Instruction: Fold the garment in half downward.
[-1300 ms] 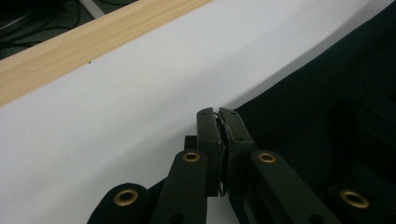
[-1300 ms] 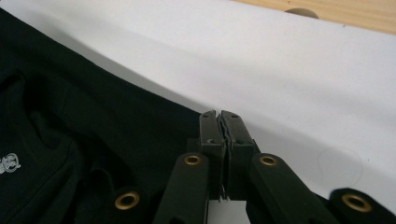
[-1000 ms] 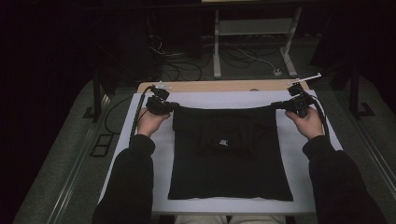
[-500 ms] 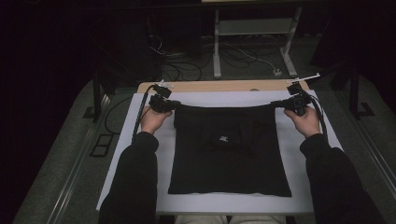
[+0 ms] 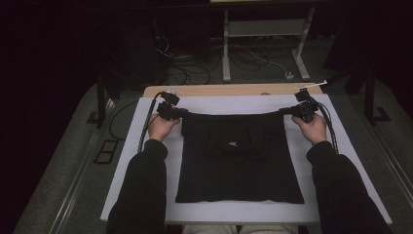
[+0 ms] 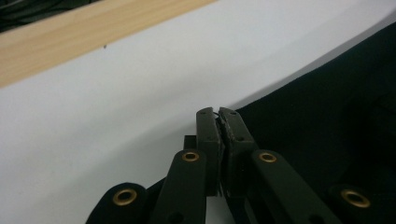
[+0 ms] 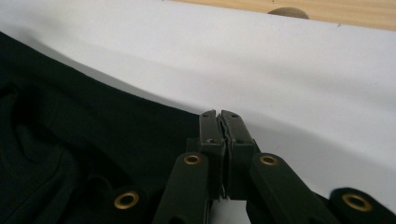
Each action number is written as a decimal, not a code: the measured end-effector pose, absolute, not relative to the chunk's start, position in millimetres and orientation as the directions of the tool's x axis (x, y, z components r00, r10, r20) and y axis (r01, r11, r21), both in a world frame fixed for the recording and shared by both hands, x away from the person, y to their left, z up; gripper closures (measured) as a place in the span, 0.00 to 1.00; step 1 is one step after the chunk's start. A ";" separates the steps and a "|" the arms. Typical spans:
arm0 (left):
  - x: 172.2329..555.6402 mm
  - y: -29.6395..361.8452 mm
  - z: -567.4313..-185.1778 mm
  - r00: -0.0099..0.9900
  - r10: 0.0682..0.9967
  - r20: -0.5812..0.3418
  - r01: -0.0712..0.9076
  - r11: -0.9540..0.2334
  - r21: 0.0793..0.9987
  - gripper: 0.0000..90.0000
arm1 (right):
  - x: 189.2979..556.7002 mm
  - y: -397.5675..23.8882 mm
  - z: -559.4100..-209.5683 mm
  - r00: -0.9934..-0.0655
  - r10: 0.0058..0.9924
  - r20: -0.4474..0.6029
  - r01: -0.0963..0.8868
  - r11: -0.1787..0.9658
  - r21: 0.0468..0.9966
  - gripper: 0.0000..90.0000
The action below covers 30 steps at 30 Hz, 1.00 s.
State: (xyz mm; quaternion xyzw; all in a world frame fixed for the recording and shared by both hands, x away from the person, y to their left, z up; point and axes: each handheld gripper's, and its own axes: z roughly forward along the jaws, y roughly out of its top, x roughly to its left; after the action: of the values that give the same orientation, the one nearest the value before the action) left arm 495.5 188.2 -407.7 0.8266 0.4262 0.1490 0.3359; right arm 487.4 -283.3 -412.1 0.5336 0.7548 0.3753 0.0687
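Observation:
A black garment [image 5: 238, 163] lies spread on the white table cover [image 5: 234, 103], its far edge pulled taut between my two grippers. My left gripper [image 5: 181, 113] is shut on the far left corner of the garment [image 6: 327, 126]; in the left gripper view its jaws [image 6: 219, 114] are pressed together with the cloth edge pinched at the tips. My right gripper [image 5: 287, 111] is shut on the far right corner of the garment [image 7: 84, 135]; in the right gripper view its jaws [image 7: 218, 114] are closed on the cloth edge. Both corners sit just above the cover.
A bare wooden strip [image 5: 229, 89] of the table runs along the far edge, with a round hole [image 7: 287, 12] in it. Black cables [image 5: 146, 124] trail from the grippers. Behind the table stand a metal frame [image 5: 263, 44] and floor cables. White cover shows on both sides of the garment.
Both grippers have sunk a little toward the table with the garment's far corners in them, and the cloth's far edge hangs lower and flatter.

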 end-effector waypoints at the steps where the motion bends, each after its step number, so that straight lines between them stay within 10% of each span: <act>1: 496.2 188.8 -410.3 0.590 0.806 -0.045 0.609 -0.407 0.681 0.96 | 488.3 -283.0 -413.9 -0.418 0.857 0.301 0.756 0.144 0.638 0.96; 16: 495.8 194.4 -430.0 0.565 0.820 -0.092 0.639 -0.365 0.677 0.93 | 494.8 -283.6 -430.8 -0.382 0.863 0.332 0.798 0.127 0.589 0.96; 30: 487.8 207.1 -431.9 0.529 0.827 -0.192 0.680 -0.277 0.678 0.44 | 485.9 -282.0 -421.4 -0.393 0.850 0.352 0.784 0.110 0.611 0.56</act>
State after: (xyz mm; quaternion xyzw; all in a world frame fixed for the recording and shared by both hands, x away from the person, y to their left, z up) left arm 487.8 207.1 -431.9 0.7929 0.4752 0.0995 0.3682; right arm 485.9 -282.0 -421.4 0.5492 0.7436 0.3790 0.0434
